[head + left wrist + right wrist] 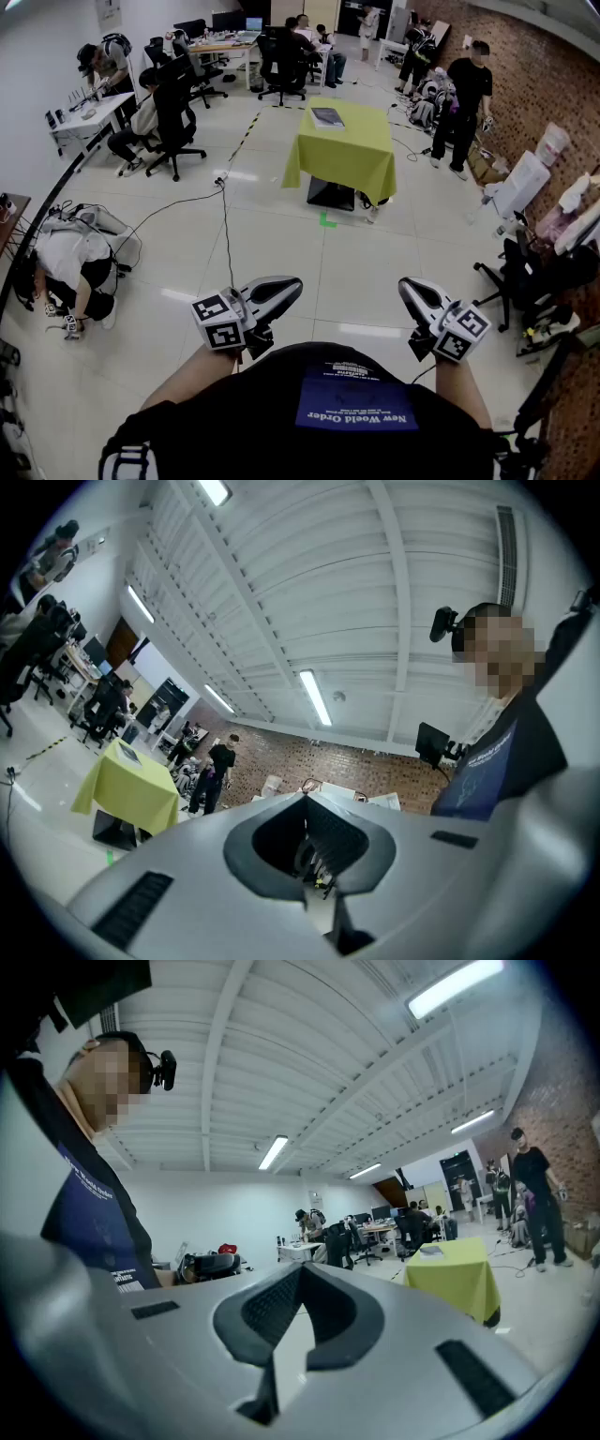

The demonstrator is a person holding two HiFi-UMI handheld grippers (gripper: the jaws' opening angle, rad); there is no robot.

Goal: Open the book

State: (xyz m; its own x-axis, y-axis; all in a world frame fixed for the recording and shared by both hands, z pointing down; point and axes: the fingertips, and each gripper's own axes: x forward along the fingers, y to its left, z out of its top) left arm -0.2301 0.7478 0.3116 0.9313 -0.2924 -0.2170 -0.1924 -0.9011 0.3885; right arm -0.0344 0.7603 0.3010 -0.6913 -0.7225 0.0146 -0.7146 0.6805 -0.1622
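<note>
The book (327, 116) lies closed on a table under a yellow-green cloth (342, 150), far across the room from me. Both grippers are held close to my body, well short of that table. My left gripper (295, 284) points toward the right and my right gripper (405, 284) toward the left; each is shut with nothing between its jaws. The left gripper view shows its tips (305, 797) meeting, with the table (127, 785) small at the left. In the right gripper view the tips (300, 1267) also meet, and the book (433, 1250) rests on the table (459, 1274) at the right.
White tiled floor lies between me and the table, with a black cable (225, 225) running across it. A person crouches on the floor (70, 267) at the left. Office chairs (176, 122) and desks stand at the back left. Another person (464, 98) stands by the brick wall at the right.
</note>
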